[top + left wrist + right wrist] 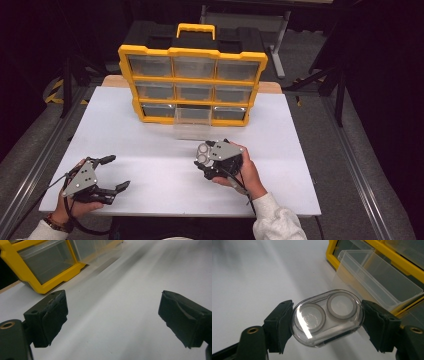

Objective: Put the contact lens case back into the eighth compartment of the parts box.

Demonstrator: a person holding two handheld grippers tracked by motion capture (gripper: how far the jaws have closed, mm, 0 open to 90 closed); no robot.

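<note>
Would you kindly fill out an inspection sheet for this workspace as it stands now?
Surface: white table top, bare around the grippers.
Job's things: clear oval case with two round wells, held off the table; yellow organizer standing upright, nine clear drawers; bottom middle drawer pulled out.
Clutter: nothing seen.
Grippers: right gripper shut on the clear oval case, pads on its two ends; left gripper open, nothing between the jaws, low over the table.
Cables: black cable trails from the right gripper over the hand.
Surroundings: dark room, grey floor, metal rails beside the table.
</note>
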